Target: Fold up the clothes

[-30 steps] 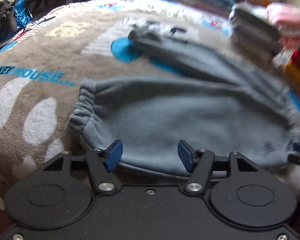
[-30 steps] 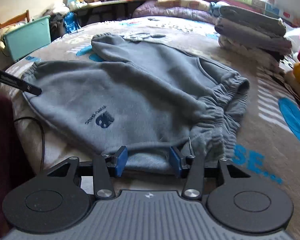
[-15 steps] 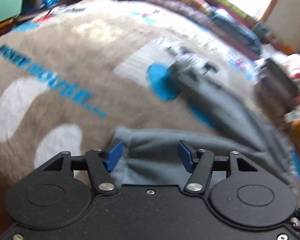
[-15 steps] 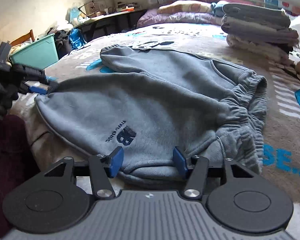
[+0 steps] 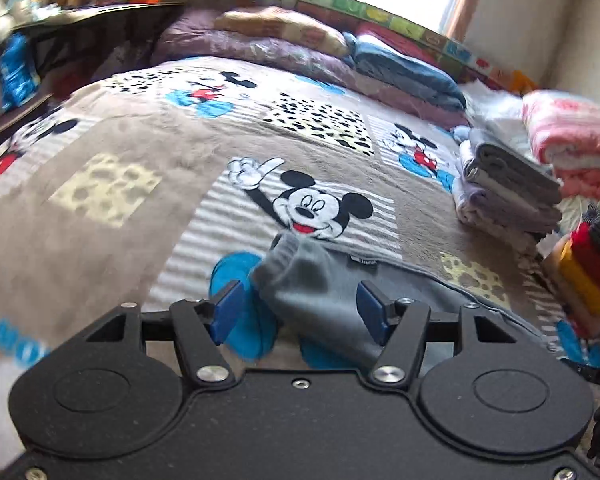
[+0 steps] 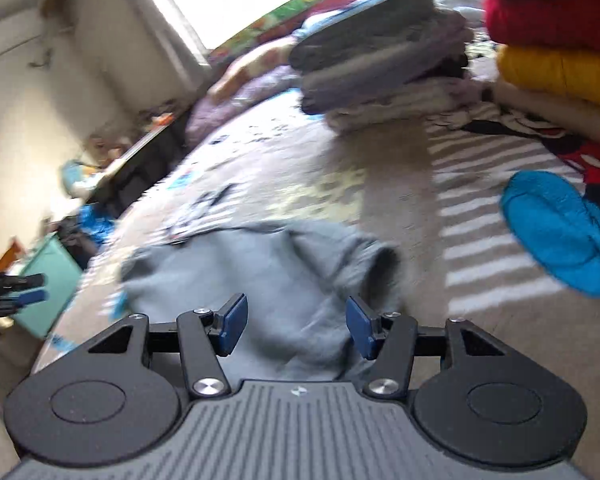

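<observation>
A grey fleece garment (image 5: 320, 292) lies on the Mickey Mouse blanket (image 5: 180, 160). In the left wrist view one narrow cuffed end of it lies between and below the blue pads (image 5: 228, 312). My left gripper (image 5: 300, 312) is open over that end and grips nothing. In the right wrist view the garment (image 6: 260, 272) is blurred, with a cuffed opening at its right. My right gripper (image 6: 296, 326) is open above the cloth and grips nothing. The left gripper (image 6: 20, 292) shows at that view's left edge.
Stacks of folded clothes (image 5: 508, 192) stand at the right side of the bed, with red and yellow ones (image 6: 560, 44) close by the right gripper. Pillows and bedding (image 5: 300, 48) lie at the head. A teal bin (image 6: 56, 280) and a cluttered desk (image 6: 140, 152) are off the bed's left side.
Both grippers have moved forward up the bed and tilted upward. The left one went from the waistband side to a leg cuff. The right view swung right and is now blurred.
</observation>
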A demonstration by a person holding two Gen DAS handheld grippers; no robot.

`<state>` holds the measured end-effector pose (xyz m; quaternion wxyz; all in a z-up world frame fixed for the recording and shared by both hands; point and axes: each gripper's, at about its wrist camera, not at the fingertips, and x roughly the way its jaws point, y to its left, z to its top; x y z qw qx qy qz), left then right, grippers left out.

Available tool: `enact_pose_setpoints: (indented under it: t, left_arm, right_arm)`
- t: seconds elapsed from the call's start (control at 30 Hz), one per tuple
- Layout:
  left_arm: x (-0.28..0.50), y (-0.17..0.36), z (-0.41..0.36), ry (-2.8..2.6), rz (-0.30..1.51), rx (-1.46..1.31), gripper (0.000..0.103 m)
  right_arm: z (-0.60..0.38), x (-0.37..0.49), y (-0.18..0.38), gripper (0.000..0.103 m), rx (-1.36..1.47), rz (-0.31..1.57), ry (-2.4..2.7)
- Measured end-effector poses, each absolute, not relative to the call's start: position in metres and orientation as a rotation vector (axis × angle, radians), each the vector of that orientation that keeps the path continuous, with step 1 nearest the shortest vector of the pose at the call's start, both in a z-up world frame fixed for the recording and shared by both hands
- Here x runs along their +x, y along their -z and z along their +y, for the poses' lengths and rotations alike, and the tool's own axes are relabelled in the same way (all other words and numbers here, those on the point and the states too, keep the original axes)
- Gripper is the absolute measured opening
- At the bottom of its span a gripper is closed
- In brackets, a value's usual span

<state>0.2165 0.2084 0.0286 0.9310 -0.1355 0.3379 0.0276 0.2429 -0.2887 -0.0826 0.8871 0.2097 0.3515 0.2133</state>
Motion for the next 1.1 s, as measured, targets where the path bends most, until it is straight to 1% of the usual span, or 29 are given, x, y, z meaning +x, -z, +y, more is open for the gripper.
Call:
enact_pose_setpoints:
  t: [0.07, 0.23, 0.27, 0.33, 0.47, 0.5, 0.57, 0.6, 0.67, 0.73, 0.87, 0.9, 0.93, 0.97, 1.0, 1.1]
  left_arm:
    - [0.241, -0.024, 0.212, -0.047, 0.712, -0.257, 0.061]
    - [0.295, 0.003, 0.224, -0.024, 0.777, -0.232, 0.061]
    - [0.303, 0.009, 0.225, -0.022, 0.788, -0.23, 0.061]
    - [0.314, 0.02, 0.227, -0.013, 0.806, -0.235, 0.061]
    - [0.33, 0.038, 0.229, 0.014, 0.832, -0.26, 0.061]
    - [0.334, 0.043, 0.229, 0.02, 0.838, -0.266, 0.059]
    - [0.342, 0.052, 0.23, 0.034, 0.85, -0.279, 0.051]
    - [0.346, 0.056, 0.231, 0.041, 0.857, -0.285, 0.045]
    - [0.347, 0.059, 0.234, 0.04, 0.855, -0.308, 0.045]
    - [0.348, 0.06, 0.236, 0.05, 0.851, -0.322, 0.041]
    - [0.348, 0.062, 0.238, 0.063, 0.844, -0.341, 0.041]
    - [0.349, 0.063, 0.239, 0.06, 0.846, -0.348, 0.036]
    - [0.349, 0.064, 0.236, 0.049, 0.844, -0.323, 0.022]
    - [0.348, 0.064, 0.234, 0.039, 0.841, -0.299, 0.02]
    - [0.345, 0.061, 0.233, 0.039, 0.829, -0.29, 0.007]
    - [0.319, 0.028, 0.244, 0.073, 0.684, -0.332, 0.006]
  right_arm:
    - [-0.288, 0.259, 0.094, 0.057, 0.457, 0.761, -0.436]
    - [-0.286, 0.271, 0.105, 0.056, 0.486, 0.764, -0.425]
    - [-0.285, 0.274, 0.107, 0.055, 0.492, 0.764, -0.423]
    - [-0.286, 0.27, 0.107, 0.05, 0.484, 0.748, -0.405]
    - [-0.288, 0.27, 0.112, 0.052, 0.511, 0.731, -0.425]
    - [-0.288, 0.27, 0.114, 0.052, 0.508, 0.733, -0.429]
    - [-0.29, 0.27, 0.114, 0.052, 0.52, 0.725, -0.439]
    - [-0.292, 0.271, 0.115, 0.051, 0.529, 0.719, -0.442]
    - [-0.295, 0.273, 0.116, 0.051, 0.546, 0.712, -0.446]
    - [-0.296, 0.275, 0.117, 0.052, 0.566, 0.715, -0.467]
    - [-0.295, 0.278, 0.12, 0.05, 0.6, 0.725, -0.506]
    - [-0.295, 0.28, 0.122, 0.038, 0.618, 0.726, -0.512]
    - [-0.296, 0.282, 0.123, 0.01, 0.636, 0.727, -0.517]
    - [-0.296, 0.284, 0.125, 0.01, 0.654, 0.728, -0.523]
    - [-0.295, 0.283, 0.124, 0.01, 0.652, 0.717, -0.515]
    - [-0.304, 0.269, 0.112, 0.008, 0.697, 0.635, -0.478]
